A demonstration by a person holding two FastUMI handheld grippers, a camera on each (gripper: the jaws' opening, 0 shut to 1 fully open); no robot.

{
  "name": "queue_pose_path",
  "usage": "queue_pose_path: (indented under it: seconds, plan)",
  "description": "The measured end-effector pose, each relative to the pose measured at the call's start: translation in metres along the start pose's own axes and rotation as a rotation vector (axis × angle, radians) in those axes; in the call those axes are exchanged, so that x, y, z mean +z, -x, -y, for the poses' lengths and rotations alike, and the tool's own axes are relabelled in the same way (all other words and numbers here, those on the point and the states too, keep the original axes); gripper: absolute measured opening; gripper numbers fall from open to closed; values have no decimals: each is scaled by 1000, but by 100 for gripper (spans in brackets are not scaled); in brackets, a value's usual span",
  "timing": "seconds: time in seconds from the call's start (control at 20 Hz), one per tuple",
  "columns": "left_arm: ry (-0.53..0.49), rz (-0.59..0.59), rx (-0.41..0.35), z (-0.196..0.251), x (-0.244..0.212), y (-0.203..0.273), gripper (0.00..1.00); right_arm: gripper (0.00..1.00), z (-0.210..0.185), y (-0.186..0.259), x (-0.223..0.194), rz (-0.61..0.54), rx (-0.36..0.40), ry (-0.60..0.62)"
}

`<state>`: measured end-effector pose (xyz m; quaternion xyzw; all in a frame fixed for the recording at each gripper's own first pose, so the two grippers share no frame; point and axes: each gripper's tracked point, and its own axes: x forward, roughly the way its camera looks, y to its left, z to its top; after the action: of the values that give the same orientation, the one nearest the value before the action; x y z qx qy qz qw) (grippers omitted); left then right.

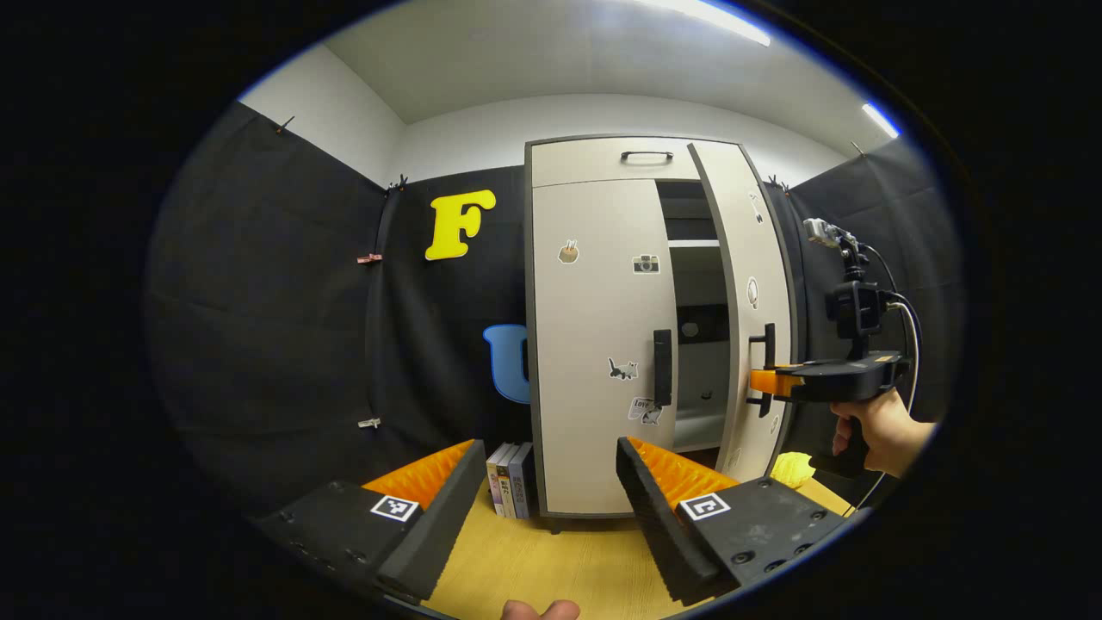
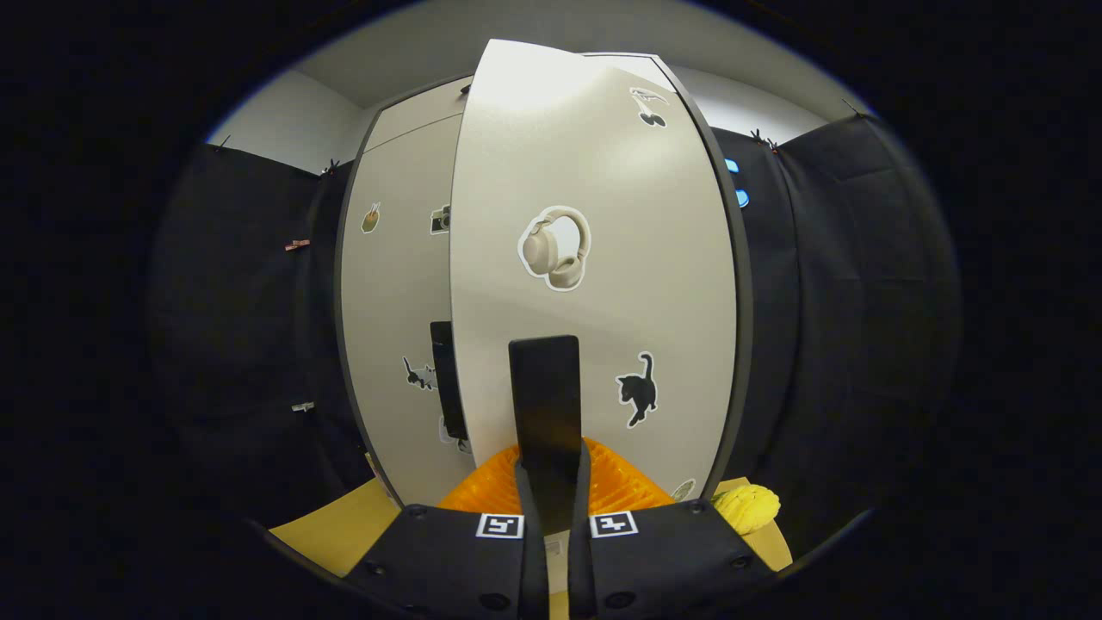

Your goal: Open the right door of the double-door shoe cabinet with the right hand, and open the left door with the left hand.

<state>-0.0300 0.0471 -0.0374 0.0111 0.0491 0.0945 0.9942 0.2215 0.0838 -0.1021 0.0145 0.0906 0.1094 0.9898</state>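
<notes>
The shoe cabinet (image 1: 603, 344) stands at the far edge of the wooden desk (image 1: 551, 560), tall and pale, against the black cloth wall. Its right door (image 2: 594, 258) is swung partly open, so dark shelves show behind it, while the left door (image 1: 594, 344) is closed flat. Both doors look like stiff, light panels on hinges; I judge they swing easily and will not bend, and the smooth faces give no hold, so the vertical black handles are the place to take. The right gripper (image 2: 547, 469) has its fingers closed together on the right door's handle (image 2: 544, 396), clamped from both sides. The left gripper (image 1: 551, 491) hangs in front of the cabinet with its fingers wide apart and holds nothing; the left door's handle (image 1: 662, 368), near the inner edge of that door, is well apart from it. A few books (image 1: 510, 479) stand on the desk beside the cabinet's left foot, and a small yellow object (image 2: 747, 508) lies near the right side; what it is, I cannot tell. The hinges and the deep inside of the cabinet are hidden.
</notes>
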Motion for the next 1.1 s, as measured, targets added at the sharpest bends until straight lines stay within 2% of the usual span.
queue_pose_path:
  seconds: [0.95,1.1]
  plan:
    - [-16,1,-95,62,4,-12,96,12,50,46,3,11,-31,39]
    - [-15,1,-117,75,6,-14,94,19,59,50,4,6,-49,39]
